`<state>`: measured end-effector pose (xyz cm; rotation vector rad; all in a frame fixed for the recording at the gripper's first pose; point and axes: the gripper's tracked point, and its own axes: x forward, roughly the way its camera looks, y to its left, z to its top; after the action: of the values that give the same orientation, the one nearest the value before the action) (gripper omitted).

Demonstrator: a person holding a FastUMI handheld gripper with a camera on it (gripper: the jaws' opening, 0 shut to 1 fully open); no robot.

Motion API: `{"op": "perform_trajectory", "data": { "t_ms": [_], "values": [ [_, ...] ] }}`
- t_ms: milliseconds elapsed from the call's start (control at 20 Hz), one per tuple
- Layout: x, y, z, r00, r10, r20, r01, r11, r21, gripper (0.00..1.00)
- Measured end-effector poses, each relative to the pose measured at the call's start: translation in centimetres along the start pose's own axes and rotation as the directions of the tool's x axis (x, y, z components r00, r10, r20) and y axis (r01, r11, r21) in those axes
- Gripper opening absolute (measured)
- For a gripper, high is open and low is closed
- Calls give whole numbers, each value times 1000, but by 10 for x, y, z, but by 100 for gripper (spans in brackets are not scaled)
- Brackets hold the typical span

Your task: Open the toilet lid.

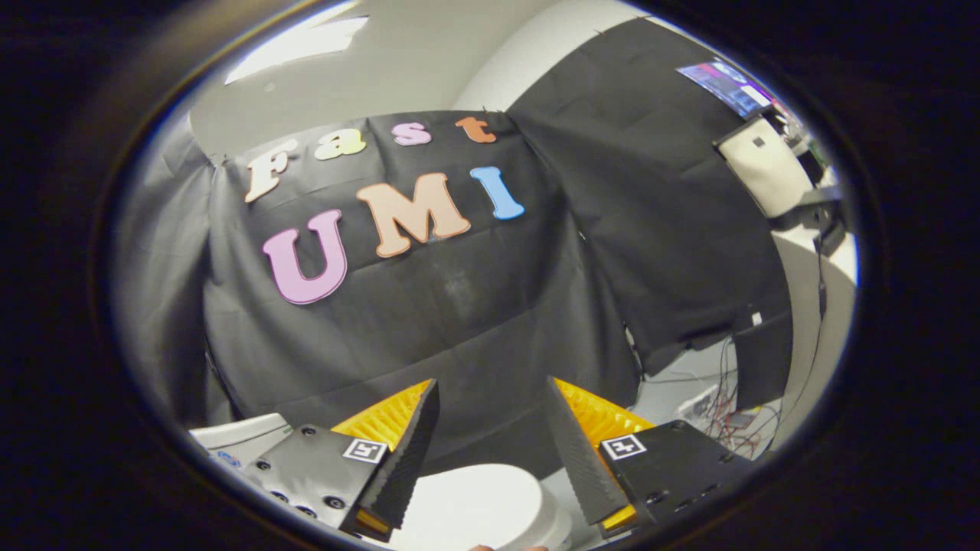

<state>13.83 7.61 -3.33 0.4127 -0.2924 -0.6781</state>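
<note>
Gripper [490, 428]: I am holding its ribbed black fingers wide apart, gripping nothing | smooth white rounded toilet lid [478, 505]: lying closed below the fingers, long axis indeterminate.

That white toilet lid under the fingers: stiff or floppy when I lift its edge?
The lid looks like thick, smooth moulded plastic, so probably rigid and somewhat slippery. The gripper is open above it, touching nothing; it should pivot rather than flex.

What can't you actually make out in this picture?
- Toilet lid, gripper view: only a white rounded part shows between the open tool fingers; its hinge and front edge are cut off.
- Monitor beyond the black cloth: too small and skewed to tell.
- Cables on the floor: tangled, too small to trace.
</note>
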Motion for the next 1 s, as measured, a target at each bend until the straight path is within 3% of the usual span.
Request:
{"op": "perform_trajectory", "data": {
  "t_ms": [550, 850, 1000],
  "values": [
    [-39, 12, -96, 988, -31, -150, 66, 970, 236, 86],
    [-53, 5, -133, 977, -56, -207, 130, 924, 361, 89],
    [-59, 0, -143, 974, -75, -214, 163, 887, 433, 97]
  ]
}}
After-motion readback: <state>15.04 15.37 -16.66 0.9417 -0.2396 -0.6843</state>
